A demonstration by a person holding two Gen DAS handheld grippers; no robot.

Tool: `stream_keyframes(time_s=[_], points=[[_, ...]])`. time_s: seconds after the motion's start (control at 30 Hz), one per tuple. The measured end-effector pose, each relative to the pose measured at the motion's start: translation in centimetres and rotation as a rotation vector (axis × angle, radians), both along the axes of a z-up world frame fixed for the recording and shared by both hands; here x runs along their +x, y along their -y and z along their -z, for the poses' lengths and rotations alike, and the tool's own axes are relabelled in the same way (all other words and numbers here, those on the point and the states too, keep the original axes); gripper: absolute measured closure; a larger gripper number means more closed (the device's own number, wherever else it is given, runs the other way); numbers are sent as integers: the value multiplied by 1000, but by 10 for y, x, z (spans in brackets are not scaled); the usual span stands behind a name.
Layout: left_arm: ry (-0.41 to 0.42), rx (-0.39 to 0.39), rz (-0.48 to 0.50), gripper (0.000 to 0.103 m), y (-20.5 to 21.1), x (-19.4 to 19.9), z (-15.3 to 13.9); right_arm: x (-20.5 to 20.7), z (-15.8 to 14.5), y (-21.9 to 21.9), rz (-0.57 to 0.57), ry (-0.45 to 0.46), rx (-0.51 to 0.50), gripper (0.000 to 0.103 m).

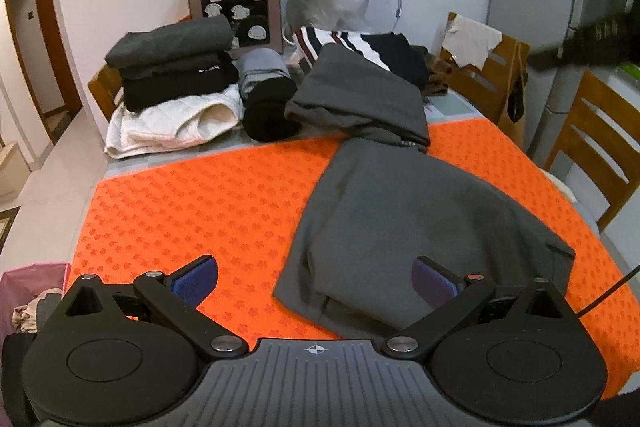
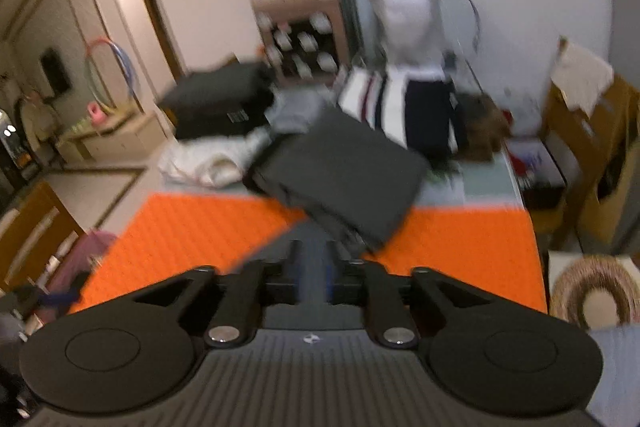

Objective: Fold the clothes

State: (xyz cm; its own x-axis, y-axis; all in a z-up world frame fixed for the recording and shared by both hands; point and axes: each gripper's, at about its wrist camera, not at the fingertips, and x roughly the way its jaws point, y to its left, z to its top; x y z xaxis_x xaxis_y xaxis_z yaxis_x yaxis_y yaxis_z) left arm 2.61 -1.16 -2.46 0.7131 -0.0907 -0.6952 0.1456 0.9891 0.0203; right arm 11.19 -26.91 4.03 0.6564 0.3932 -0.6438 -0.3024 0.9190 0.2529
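Floor-level pink basket (image 1: 24,279) (crumpled clothes (image 1: 34,311))

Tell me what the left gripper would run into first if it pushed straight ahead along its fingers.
Most likely the grey garment spread on the orange mat: the open left gripper points down at its near edge. Depth is unclear, so the mat could come first.

Your left gripper (image 1: 314,277) is matte black with a ribbed grey plate at its centre, stamped with a small white crosshair mark. 2 round black discs flank that plate, and 2 black link arms run forward from silver rivets to fingers faced with blue pads (image 1: 191,282). Your right gripper (image 2: 313,263) has the same build: black discs, ribbed grey plate, silver rivets, blue-lined fingers, all blurred.
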Motion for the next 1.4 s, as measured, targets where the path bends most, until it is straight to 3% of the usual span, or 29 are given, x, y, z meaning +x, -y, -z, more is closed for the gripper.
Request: stream_keyframes(time_s=[0.1,0.2,0.33,0.5,0.7,0.87,1.13,1.23,1.37,1.4], points=[[-10,-8,24,0,2,2,3,-2,43,12,19,-66,-40,51],[-31,-49,64,0,3,4,7,-3,85,23,46,-136,-88,36],[-61,-73,91,0,7,8,11,-3,133,37,89,-212,-125,35],[-68,-48,100,0,15,10,14,9,143,33,99,-177,-117,20],[-99,-28,83,0,18,22,23,66,136,13,61,-117,-52,10],[-123,-14,59,0,15,36,29,134,143,-3,74,-108,40,8],[-111,0,5,1,5,59,31,238,173,-13,162,-135,75,9],[-70,-18,-26,1,1,64,28,259,186,-9,156,-182,130,17],[-49,-38,-51,1,-5,70,27,260,178,-9,175,-144,163,92],[-54,-38,-54,1,-6,72,29,259,172,-9,183,-127,160,93]])
